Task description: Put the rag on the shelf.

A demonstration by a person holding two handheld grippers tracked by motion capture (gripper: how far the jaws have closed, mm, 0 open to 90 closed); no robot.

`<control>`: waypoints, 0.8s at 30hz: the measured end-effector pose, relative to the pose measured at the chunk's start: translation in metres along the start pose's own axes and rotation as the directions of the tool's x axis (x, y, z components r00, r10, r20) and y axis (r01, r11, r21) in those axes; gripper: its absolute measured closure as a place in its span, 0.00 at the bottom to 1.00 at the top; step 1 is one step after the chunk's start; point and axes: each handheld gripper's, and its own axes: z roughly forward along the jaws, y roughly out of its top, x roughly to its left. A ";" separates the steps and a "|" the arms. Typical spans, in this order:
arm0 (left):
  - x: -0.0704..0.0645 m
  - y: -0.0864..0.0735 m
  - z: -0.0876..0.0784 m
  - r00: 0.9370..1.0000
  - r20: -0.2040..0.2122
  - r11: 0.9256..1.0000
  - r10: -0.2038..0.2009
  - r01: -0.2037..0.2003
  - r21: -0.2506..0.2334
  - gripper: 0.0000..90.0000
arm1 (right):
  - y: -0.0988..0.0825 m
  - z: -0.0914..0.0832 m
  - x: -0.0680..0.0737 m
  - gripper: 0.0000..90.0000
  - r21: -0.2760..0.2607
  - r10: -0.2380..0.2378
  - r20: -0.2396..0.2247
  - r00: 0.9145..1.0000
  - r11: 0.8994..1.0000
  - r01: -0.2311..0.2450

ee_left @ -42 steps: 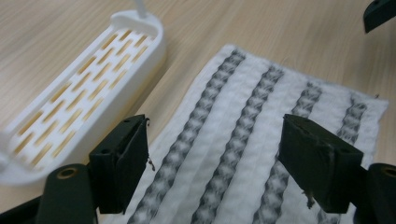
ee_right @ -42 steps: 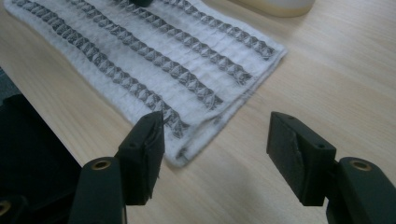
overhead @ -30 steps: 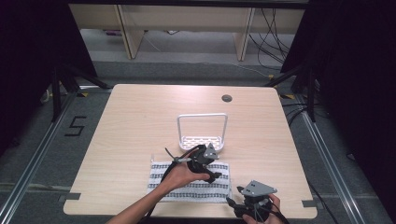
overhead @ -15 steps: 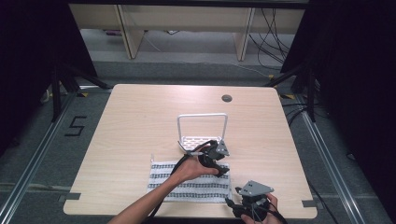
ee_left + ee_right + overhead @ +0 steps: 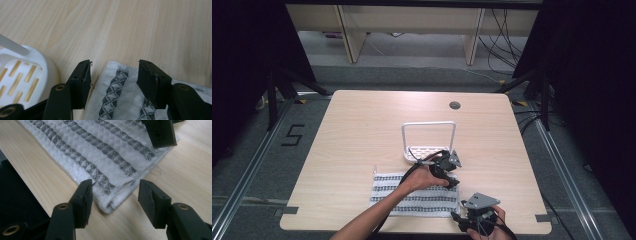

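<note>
A white towel with grey patterned stripes (image 5: 412,194) lies flat near the table's front edge. My left gripper (image 5: 453,180) is low over the towel's far right corner. In the left gripper view the jaws (image 5: 114,70) straddle that corner of the towel (image 5: 125,100); they have just been closing, and the pads stand clear of the cloth. My right gripper (image 5: 460,218) is at the near right corner. Its jaws (image 5: 115,190) stand open on either side of the towel's corner (image 5: 100,147), not pressing on it.
A white slotted plastic basket with a tall handle (image 5: 429,124) stands just behind the towel, close to my left gripper's left jaw (image 5: 25,75). A round cable hole (image 5: 455,105) sits near the table's far edge. The table's front edge runs close under my right gripper.
My left hand has moved right along the towel's far edge to its right corner. The right hand has stayed put.
</note>
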 end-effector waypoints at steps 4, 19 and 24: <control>0.003 -0.001 0.001 1.000 0.020 1.000 -0.002 0.002 0.001 0.52 | 0.000 0.002 -0.001 0.52 0.009 0.006 0.001 1.000 1.000 -0.006; 0.005 -0.002 0.001 0.998 0.056 1.000 0.000 -0.001 0.005 0.77 | 0.000 0.007 -0.006 0.76 -0.013 0.014 0.007 1.000 1.000 -0.014; 0.005 -0.002 0.001 0.998 0.059 1.000 -0.003 0.003 0.006 0.88 | 0.000 0.008 -0.008 0.89 -0.026 0.024 -0.008 1.000 0.999 -0.024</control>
